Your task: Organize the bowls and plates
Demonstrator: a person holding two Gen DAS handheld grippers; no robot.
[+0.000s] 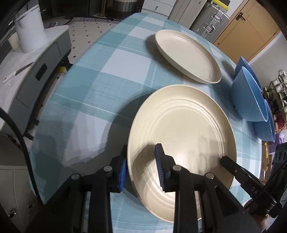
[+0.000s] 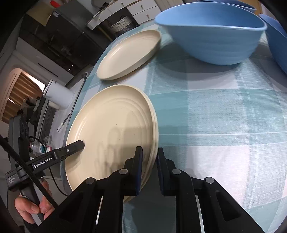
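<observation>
Left wrist view, both grippers' jaws clamping cream plate rim, blue bowls cropped.

Black two-finger grippers, blue pads

Left gripper: ribbed blue pads, silver pivot screws. Right gripper: same black linkage. "GenRobot.AI" in white along the left finger, black cable behind.

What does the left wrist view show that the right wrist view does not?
Only the left wrist view shows the left gripper clamped on the near plate's rim from its side, plus the silver suitcases. Only the right wrist view shows the right gripper pinching the opposite rim, that the near plate is a stack, and the hand on the left handle. Both show the far plate, blue bowls and checked tablecloth.
</observation>
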